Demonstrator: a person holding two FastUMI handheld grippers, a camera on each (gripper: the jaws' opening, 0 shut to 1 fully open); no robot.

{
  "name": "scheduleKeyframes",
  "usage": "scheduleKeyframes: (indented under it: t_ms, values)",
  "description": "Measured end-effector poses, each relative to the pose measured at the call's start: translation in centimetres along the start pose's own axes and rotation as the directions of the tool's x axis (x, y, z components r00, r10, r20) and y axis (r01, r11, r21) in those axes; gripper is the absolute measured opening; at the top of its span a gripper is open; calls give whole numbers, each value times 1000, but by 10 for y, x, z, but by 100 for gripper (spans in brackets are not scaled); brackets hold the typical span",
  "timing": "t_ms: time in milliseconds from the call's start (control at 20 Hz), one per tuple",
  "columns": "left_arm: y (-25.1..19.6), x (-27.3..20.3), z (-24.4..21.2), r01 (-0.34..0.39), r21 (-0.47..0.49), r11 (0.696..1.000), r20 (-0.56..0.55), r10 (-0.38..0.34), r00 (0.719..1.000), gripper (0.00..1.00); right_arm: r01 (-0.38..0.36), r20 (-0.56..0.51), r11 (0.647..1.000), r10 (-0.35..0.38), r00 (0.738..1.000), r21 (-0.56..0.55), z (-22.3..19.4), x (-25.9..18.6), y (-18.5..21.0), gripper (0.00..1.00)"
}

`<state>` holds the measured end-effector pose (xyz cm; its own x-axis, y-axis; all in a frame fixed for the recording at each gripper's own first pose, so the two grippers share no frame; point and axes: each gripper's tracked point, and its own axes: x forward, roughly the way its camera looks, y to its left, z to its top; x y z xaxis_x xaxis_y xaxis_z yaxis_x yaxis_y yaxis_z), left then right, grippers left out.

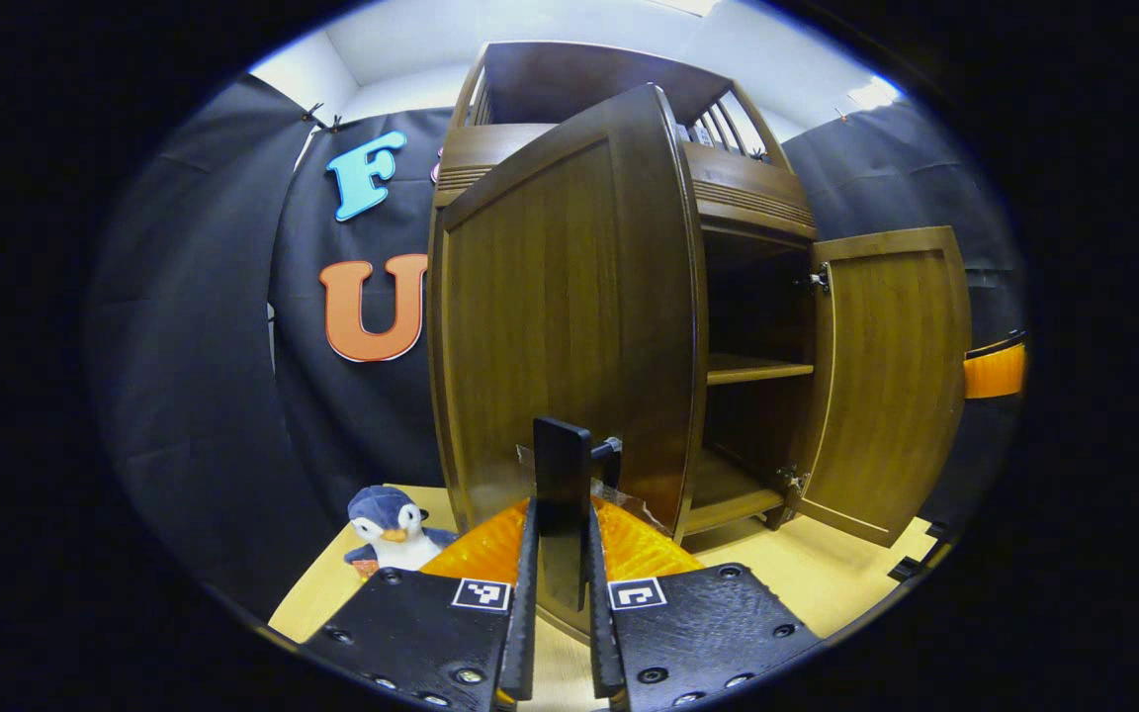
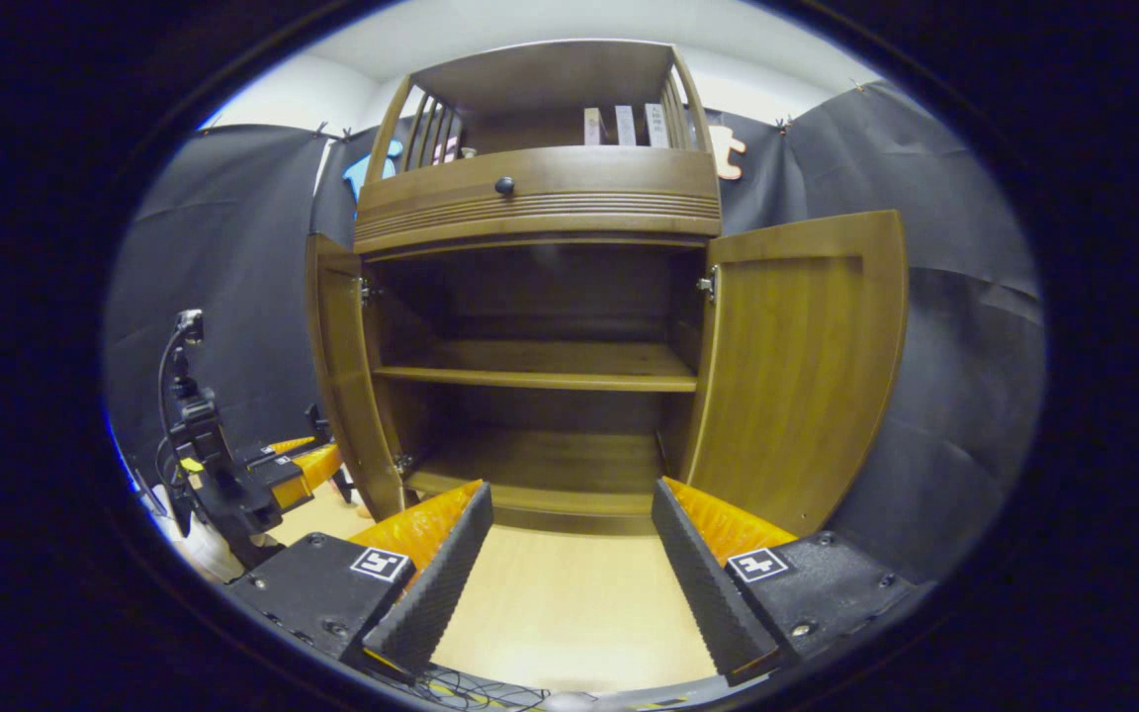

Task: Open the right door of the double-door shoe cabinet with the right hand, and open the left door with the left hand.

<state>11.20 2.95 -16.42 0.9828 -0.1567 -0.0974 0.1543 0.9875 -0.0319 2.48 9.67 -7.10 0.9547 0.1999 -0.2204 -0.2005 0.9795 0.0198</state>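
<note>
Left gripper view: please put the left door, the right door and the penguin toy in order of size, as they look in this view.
1. left door, largest here, but it is nearest the camera, so the two doors' true sizes stay unsure.
2. right door.
3. penguin toy, clearly smallest.

brown shoe cabinet (image 2: 540,198), left door (image 2: 342,376) open, right door (image 2: 797,366) open

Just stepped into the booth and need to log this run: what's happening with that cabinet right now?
A person is opening the shoe cabinet with two handheld grippers. The left gripper is shut on the black handle of the left door, which is swung well out. The right door already stands wide open, and the right gripper hangs open in front of the cabinet, holding nothing. A toy penguin sits by the cabinet.
</note>
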Motion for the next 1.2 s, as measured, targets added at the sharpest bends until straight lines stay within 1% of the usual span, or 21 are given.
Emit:
scheduleKeyframes:
  t_ms: [50,100,250,300,350,400,450,500,600,650,700,800,900,1000,1200]
  values:
    - [6,2,-5,-5,-9,1000,-8,5,1000,21,-5,-1,1000,5,1000,-3,0,0,2,100]
    - [12,-5,-1,-16,-14,1000,-4,16,1000,8,-7,-3,1000,7,1000,-7,-1,0,3,100]
    - [28,-12,-3,-32,-24,999,-9,32,999,8,-17,-7,1000,16,1000,-10,-2,1,6,100]
    - [33,-15,-3,-34,-15,999,-8,34,999,7,-19,-8,1000,19,1000,-11,-2,1,7,100]
    - [42,-16,-4,-52,-5,999,-11,52,999,7,-22,-8,1000,22,1000,-11,-2,1,7,100]
    - [50,-18,-4,-59,-7,998,-11,59,998,0,-25,-8,1000,25,1000,-12,-2,1,9,100]
    - [56,-18,-4,-61,-25,998,-9,61,998,8,-28,-10,1000,28,1000,-14,-2,1,10,100]
    - [64,-22,-5,-65,-36,997,-9,65,998,0,-32,-9,999,32,999,-15,-3,0,11,100]
    - [78,-28,-5,-76,-19,997,-7,76,997,0,-37,-12,999,37,999,-18,-5,-1,13,100]
    - [85,-29,-6,-77,-11,997,-8,77,997,8,-39,-13,999,39,999,-18,-4,-1,14,100]
    - [91,-30,-6,-71,-11,997,-2,71,997,0,-44,-14,999,44,999,-17,-4,-2,14,100]
    - [101,-30,-7,-55,-23,998,1,55,999,0,-48,-14,999,47,999,-19,-4,-3,15,100]
    - [116,-32,-8,-55,0,999,1,55,999,0,-48,-14,999,48,999,-19,-4,-4,14,100]
    - [124,-32,-9,-30,-20,999,-3,30,1000,0,-47,-14,999,47,999,-19,-3,-4,13,100]
    - [137,-30,-8,40,-11,999,-4,-40,999,0,-51,-25,998,50,998,-26,-9,-6,14,100]
